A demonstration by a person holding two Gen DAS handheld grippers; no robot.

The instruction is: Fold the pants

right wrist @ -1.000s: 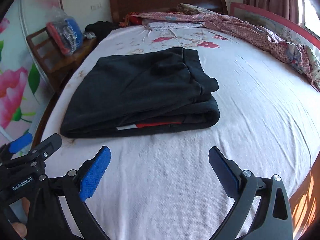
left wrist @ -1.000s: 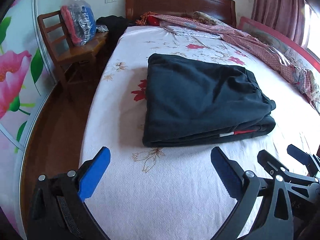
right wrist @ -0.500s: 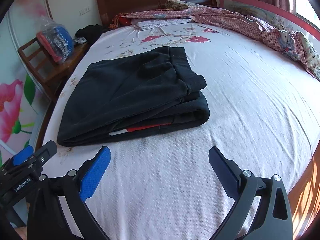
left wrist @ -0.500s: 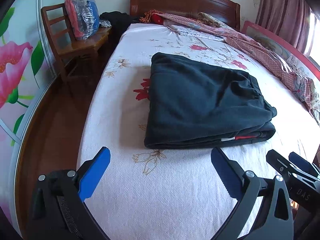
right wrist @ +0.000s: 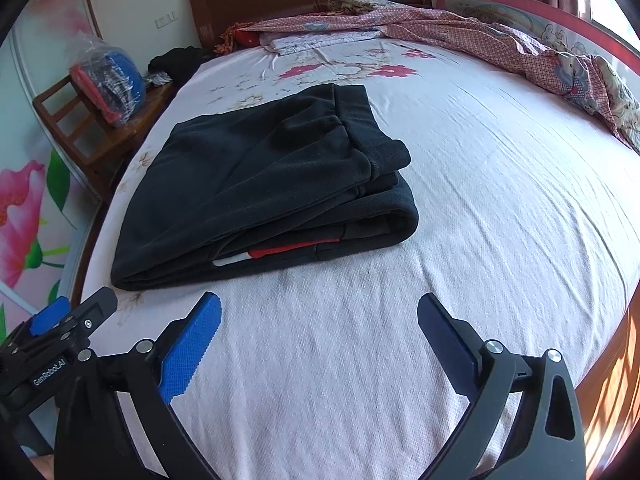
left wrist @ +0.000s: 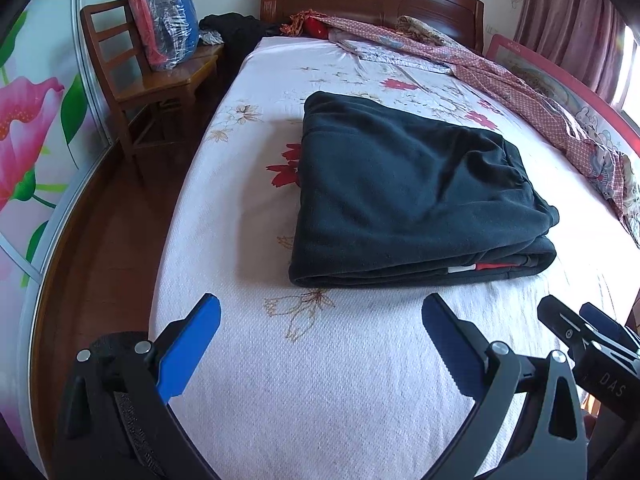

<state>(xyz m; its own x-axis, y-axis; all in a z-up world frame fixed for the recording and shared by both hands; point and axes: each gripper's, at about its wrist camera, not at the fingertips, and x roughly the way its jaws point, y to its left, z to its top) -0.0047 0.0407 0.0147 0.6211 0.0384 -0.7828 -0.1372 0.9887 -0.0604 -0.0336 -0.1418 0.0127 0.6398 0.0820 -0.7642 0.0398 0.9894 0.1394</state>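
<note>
The dark navy fleece pants [left wrist: 416, 196] lie folded into a thick rectangular stack at the centre of both views, on the white floral-printed bedsheet [left wrist: 328, 392], a red-and-white stripe showing at the near edge. The left gripper [left wrist: 320, 320] sits at the bottom of its frame, blue-padded jaws wide apart, holding nothing. The right gripper [right wrist: 319, 318] does likewise, well short of the pants. A brown wooden chair [left wrist: 132, 80] stands upper left.
</note>
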